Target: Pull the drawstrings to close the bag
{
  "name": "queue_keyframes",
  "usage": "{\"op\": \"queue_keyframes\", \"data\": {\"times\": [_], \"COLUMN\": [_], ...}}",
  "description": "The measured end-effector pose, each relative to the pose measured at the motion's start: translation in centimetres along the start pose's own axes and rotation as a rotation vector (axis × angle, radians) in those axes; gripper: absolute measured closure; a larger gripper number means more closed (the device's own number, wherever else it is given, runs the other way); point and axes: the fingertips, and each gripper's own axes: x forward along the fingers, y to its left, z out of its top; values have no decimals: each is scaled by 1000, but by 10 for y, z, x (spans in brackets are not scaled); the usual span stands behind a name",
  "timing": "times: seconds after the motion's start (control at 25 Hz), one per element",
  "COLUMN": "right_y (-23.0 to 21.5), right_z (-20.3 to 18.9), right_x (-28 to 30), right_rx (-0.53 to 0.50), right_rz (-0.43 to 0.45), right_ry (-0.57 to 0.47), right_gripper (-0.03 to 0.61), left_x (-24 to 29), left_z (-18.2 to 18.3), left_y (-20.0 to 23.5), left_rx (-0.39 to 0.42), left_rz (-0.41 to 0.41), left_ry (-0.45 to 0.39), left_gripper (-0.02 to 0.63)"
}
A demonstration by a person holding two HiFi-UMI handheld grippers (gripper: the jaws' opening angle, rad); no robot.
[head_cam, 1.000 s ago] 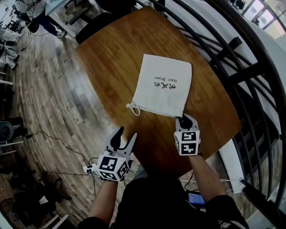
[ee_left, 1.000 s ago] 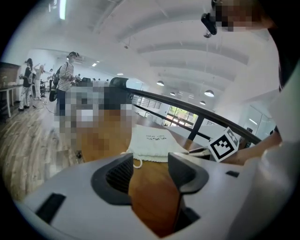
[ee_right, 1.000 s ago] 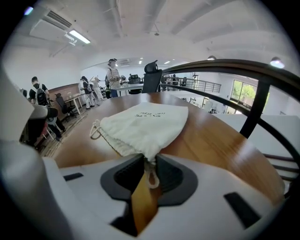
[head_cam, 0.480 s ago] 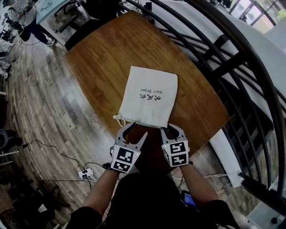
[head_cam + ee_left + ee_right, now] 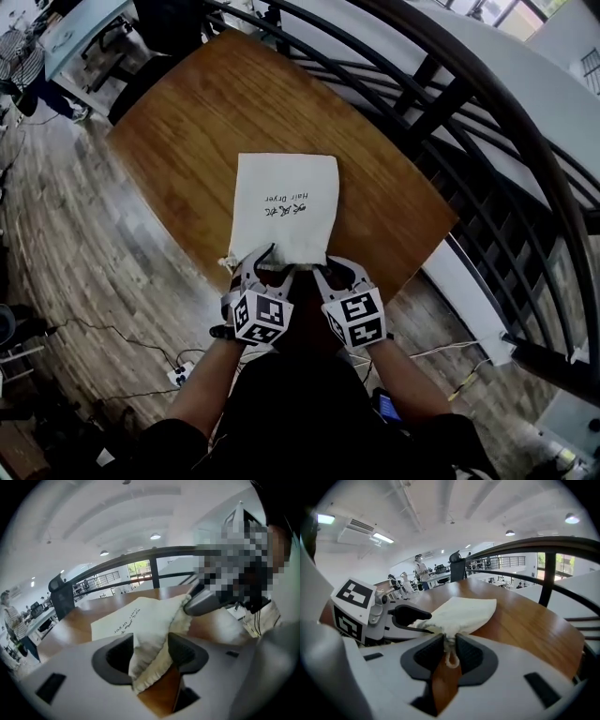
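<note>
Now right gripper point(image 5: 450, 642) fingers pinch drawstring point(image 5: 451, 661); left gripper point(image 5: 151, 643) fingers wide around bag point(image 5: 284, 202) mouth.

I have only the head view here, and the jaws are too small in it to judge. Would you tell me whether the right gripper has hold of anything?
Observer: Yes. In the right gripper view, the right gripper is shut on the drawstring at a gathered corner of the bag.
Operator: Thank you. And the left one?
Observer: The left gripper is open. Its jaws stand wide apart, with the bag's frilled mouth edge lying between them.
Operator: Is a cord between those jaws as well?
Observer: None shows in the left gripper view, only cloth.
</note>
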Motion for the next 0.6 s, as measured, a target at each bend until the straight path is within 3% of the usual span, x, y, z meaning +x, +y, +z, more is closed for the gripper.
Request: {"op": "queue_keyframes", "data": {"times": [0.16,0.36,0.48,0.6], "right_y": [-2,-1,-3,-5], "right_z": [-2,-5,-10,-16], "right_x": [-4,-3,-3,-11], "right_rx": [8,-32,-100,-148], "right_rz": [-9,-37,-76,-122], "right_ry": [-14,-5,18,14], "right_gripper": [502,499,487,469], "left_x": [3,-2,-2,0], "left_z": [6,13,20,24], "left_y": [1,3,7,10], "left_rx": [-60,-113,-185,-206], "left_rz": [-2,-25,-54,-71], "left_ry": [-12,-15,-5,11], "left_gripper": [422,552,565,569]}}
